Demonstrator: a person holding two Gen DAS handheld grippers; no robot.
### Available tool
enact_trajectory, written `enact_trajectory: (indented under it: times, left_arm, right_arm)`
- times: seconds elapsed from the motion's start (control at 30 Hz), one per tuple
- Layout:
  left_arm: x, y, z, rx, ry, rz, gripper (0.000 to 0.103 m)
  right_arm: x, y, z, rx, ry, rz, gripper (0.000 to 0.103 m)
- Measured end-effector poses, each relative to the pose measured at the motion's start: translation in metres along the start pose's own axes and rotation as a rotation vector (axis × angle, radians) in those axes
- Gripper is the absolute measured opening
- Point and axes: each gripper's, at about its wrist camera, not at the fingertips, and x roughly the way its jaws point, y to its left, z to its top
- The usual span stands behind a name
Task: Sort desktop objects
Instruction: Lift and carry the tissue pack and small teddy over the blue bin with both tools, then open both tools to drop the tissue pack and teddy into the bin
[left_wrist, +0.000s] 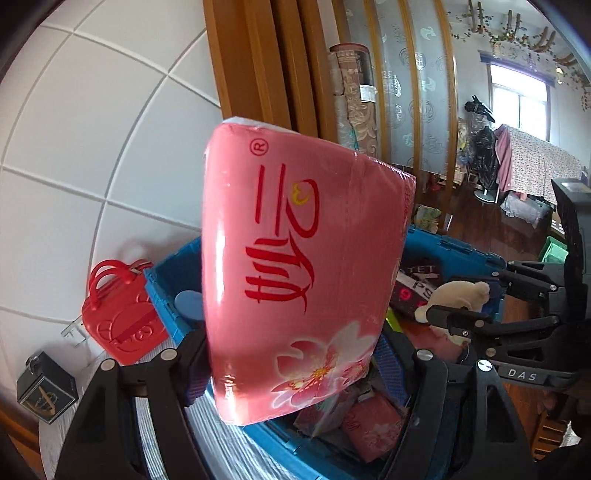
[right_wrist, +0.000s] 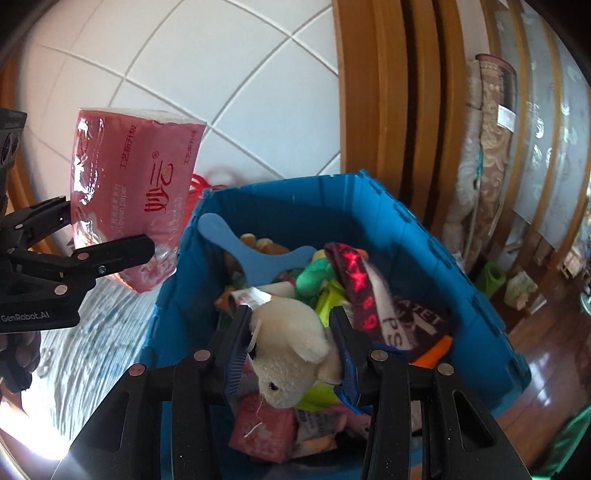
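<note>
My left gripper (left_wrist: 291, 354) is shut on a pink tissue pack (left_wrist: 303, 266) with red characters and holds it upright in the air at the left edge of the blue bin (left_wrist: 454, 251). The pack (right_wrist: 133, 195) and the left gripper (right_wrist: 107, 236) also show in the right wrist view. My right gripper (right_wrist: 291, 332) is shut on a cream plush toy (right_wrist: 291, 350) and holds it over the blue bin (right_wrist: 436, 243). The right gripper (left_wrist: 465, 306) and the plush (left_wrist: 458, 295) show at the right of the left wrist view.
The bin holds a blue paddle (right_wrist: 255, 254), dark fabric with red stars (right_wrist: 369, 295), small pink packs (right_wrist: 262, 432) and other items. A red plastic handbag (left_wrist: 118, 317) and a small black box (left_wrist: 46, 386) stand by the white tiled wall. Wooden door frame behind.
</note>
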Motion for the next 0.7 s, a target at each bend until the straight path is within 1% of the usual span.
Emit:
enact_trajectory:
  times: [0.07,0.1,0.13,0.17,0.2,0.23,0.27,0.37,0.47,0.53,0.7]
  left_arm:
    - [0.004,-0.007,0.011,0.004,-0.01,-0.009,0.075]
    - [0.007,-0.009,0.017,-0.004,-0.025,-0.01,0.077]
    - [0.007,-0.009,0.021,-0.025,-0.037,-0.012,0.079]
    - [0.009,-0.006,0.024,-0.05,-0.035,-0.011,0.085]
    - [0.011,-0.002,0.025,-0.071,-0.025,-0.006,0.094]
    - [0.012,0.004,0.023,-0.09,-0.02,0.009,0.099]
    - [0.011,0.01,0.021,-0.109,-0.02,0.031,0.103]
    - [0.006,0.027,0.012,-0.144,-0.013,0.059,0.103]
    - [-0.004,0.037,0.006,-0.15,-0.023,0.098,0.103]
    - [-0.013,0.047,0.0,-0.168,-0.027,0.145,0.103]
    - [-0.038,0.081,-0.029,-0.241,0.009,0.277,0.103]
  right_arm:
    - [0.0,-0.01,-0.001,0.028,-0.001,-0.014,0.043]
    - [0.0,-0.014,0.0,0.043,-0.003,-0.021,0.047]
    - [0.0,-0.017,-0.001,0.058,-0.003,-0.027,0.054]
    - [0.002,-0.02,-0.001,0.068,0.002,-0.036,0.061]
    - [0.005,-0.022,-0.001,0.078,0.01,-0.049,0.087]
    - [0.003,-0.023,-0.002,0.089,0.003,-0.057,0.101]
    - [0.005,-0.024,-0.002,0.096,0.004,-0.065,0.103]
    - [0.011,-0.018,0.001,0.074,0.013,-0.053,0.103]
    - [0.014,-0.008,0.005,0.055,0.014,-0.032,0.103]
    - [0.015,0.001,0.009,0.037,0.011,-0.011,0.103]
    - [0.014,0.034,0.02,-0.026,0.004,0.053,0.103]
